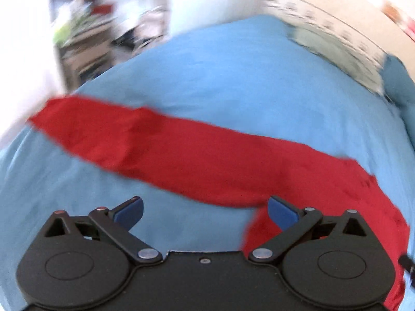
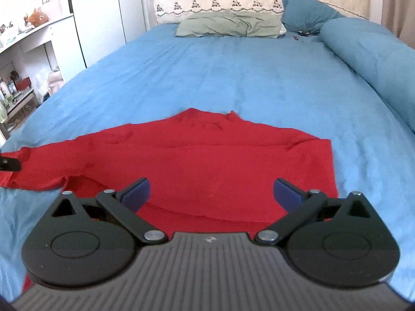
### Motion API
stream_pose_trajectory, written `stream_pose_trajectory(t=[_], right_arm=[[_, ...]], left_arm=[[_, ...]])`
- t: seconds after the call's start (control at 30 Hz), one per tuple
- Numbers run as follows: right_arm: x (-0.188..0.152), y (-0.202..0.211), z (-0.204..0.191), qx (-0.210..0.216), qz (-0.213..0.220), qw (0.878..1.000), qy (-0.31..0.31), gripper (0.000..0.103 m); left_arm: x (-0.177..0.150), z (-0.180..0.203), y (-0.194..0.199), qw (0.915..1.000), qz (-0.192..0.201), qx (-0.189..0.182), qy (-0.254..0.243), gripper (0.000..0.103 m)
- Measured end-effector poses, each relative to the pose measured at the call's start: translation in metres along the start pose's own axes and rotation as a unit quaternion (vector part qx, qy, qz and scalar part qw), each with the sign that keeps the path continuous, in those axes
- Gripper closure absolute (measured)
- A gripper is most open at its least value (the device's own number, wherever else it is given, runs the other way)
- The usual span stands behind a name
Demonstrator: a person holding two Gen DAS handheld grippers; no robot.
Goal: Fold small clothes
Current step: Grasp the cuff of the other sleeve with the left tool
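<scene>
Both grippers, left point(image 1: 205, 208) and right point(image 2: 211, 190), were held released above the red garment point(image 2: 197, 160), spread on the bed point(image 2: 233, 77). Matching edges should be pinched evenly.

A plain red garment point(image 2: 197, 160) is lying on a light blue bed sheet point(image 2: 220, 77). The grey-green pillow point(image 2: 228, 24) is resting before a cream quilted headboard cover point(image 2: 220, 2) with a dark embroidered border, and the darker blue pillow point(image 2: 308, 10) is sitting beside it. The grippers are showing black bodies and blue pads point(image 2: 137, 193).
</scene>
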State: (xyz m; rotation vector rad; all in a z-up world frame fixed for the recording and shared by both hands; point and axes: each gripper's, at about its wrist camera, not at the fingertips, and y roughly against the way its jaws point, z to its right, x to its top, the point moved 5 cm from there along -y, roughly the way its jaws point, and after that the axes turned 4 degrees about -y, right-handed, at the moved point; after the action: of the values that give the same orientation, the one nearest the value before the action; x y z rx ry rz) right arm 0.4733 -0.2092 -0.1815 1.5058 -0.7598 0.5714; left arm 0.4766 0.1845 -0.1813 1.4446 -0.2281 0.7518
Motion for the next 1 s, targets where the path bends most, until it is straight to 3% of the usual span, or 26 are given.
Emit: stream_pose_trajectory(t=[0.13,0.27,0.4,0.67,0.87,0.97,1.0], right_arm=[[-0.002,-0.016,-0.027,-0.016,-0.030,0.999,0.002,0.000],[-0.015,-0.027,-0.046,0.026,-0.061,0.997,-0.037,0.000],[-0.024,-0.038,-0.071,0.032,-0.073,0.997,-0.010,0.000],[-0.038,-0.058,-0.090,0.027,-0.085,0.996,-0.026,0.000],[-0.042,-0.066,-0.097,0.021,-0.082,0.996,-0.026,0.000],[-0.041,-0.069,-0.098,0.021,-0.080,0.996,-0.036,0.000],[-0.041,-0.070,-0.097,0.021,-0.079,0.996,-0.041,0.000]], left_arm=[[0.016,-0.069,-0.007,0.9973,0.022,0.018,0.068,0.000],[0.029,-0.128,-0.022,0.9906,0.039,0.050,0.121,0.001],[0.033,-0.172,-0.044,0.9837,0.030,0.051,0.170,0.012],[0.054,-0.208,-0.062,0.9822,0.054,0.042,0.175,0.027],[0.063,-0.215,-0.080,0.9824,0.059,0.059,0.167,0.039],[0.065,-0.214,-0.084,0.9838,0.058,0.088,0.145,0.056],[0.066,-0.215,-0.086,0.9840,0.058,0.097,0.138,0.068]])
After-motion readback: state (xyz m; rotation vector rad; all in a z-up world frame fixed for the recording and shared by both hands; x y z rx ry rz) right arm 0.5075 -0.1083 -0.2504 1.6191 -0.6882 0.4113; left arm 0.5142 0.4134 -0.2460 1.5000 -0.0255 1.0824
